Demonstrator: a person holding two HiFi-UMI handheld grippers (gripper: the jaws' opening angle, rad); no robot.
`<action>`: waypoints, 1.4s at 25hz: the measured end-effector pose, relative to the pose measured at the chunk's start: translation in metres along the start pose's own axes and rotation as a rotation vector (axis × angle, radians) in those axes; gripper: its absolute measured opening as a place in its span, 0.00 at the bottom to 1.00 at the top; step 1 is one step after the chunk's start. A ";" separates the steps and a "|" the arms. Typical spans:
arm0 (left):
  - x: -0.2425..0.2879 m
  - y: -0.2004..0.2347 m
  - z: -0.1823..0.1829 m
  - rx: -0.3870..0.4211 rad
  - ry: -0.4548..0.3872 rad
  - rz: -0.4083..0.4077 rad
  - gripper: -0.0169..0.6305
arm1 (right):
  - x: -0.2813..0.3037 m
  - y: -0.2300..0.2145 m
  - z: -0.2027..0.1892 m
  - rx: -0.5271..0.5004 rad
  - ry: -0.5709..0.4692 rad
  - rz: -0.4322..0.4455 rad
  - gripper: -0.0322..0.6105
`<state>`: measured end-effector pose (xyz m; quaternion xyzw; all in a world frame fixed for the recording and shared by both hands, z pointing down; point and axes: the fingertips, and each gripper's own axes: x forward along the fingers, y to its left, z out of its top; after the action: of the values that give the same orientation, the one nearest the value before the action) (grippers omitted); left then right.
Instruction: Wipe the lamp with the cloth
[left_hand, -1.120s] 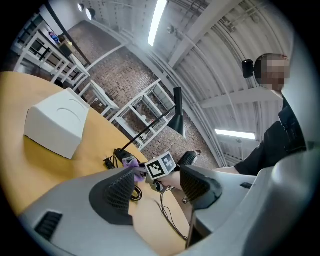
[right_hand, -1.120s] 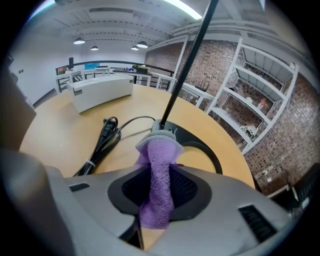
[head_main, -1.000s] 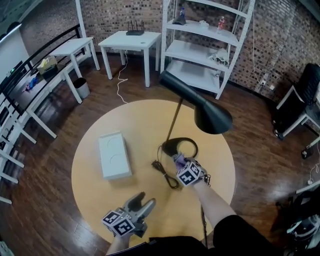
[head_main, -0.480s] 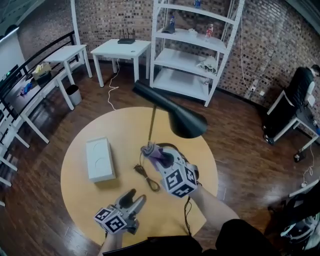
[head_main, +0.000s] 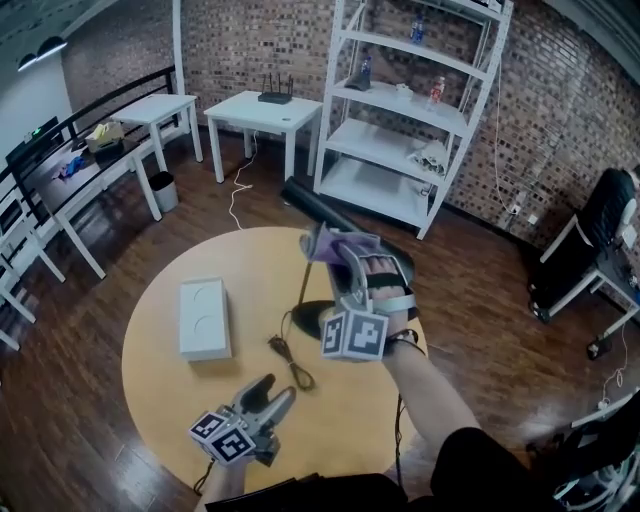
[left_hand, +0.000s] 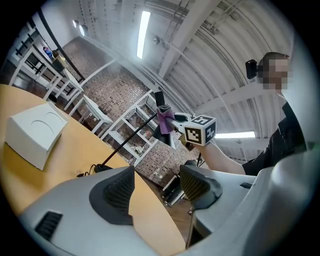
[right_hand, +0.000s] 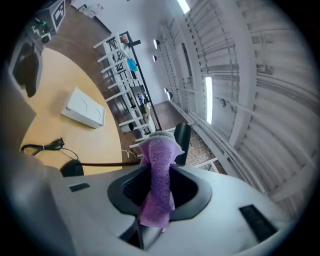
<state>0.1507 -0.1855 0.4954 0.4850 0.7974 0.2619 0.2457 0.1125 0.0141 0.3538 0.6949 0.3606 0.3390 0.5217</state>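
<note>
Grey fingers of the left gripper (head_main: 275, 396) are held apart over the near edge of the round wooden counter (head_main: 170, 400), with nothing between them. Ahead of those fingers and to their right, a black cord (head_main: 290, 360) is seen lying on the counter. Beyond and higher, the right gripper (head_main: 340, 262) is held above the counter. Its fingers are clamped on a purple cloth (right_hand: 157, 170), which is pinched near its middle, so that one end sticks out past the fingertips and the other hangs behind them. Just ahead of the right fingers the lamp (head_main: 305, 198) is found. Its black shade lies right at the cloth's free end, though contact cannot be made out, and its thin stem slants down beneath the fingers to a dark base on the counter. To the left of both pairs of fingers a white box (head_main: 204, 318) lies flat on the counter. Far beyond the fingers a white shelf (head_main: 400, 110) stands against a brick wall (head_main: 250, 40).
</note>
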 end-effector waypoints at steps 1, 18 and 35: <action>-0.001 0.001 0.001 0.003 0.000 0.004 0.44 | 0.001 0.005 -0.008 -0.010 0.018 0.020 0.20; 0.014 -0.006 -0.022 0.031 0.096 -0.047 0.44 | -0.043 0.052 -0.054 0.011 -0.033 0.083 0.21; 0.045 -0.016 0.031 0.106 -0.115 0.098 0.44 | -0.008 0.008 -0.045 0.090 -0.224 0.097 0.21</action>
<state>0.1422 -0.1458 0.4557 0.5499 0.7701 0.2028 0.2519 0.0718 0.0277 0.3708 0.7677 0.2808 0.2678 0.5100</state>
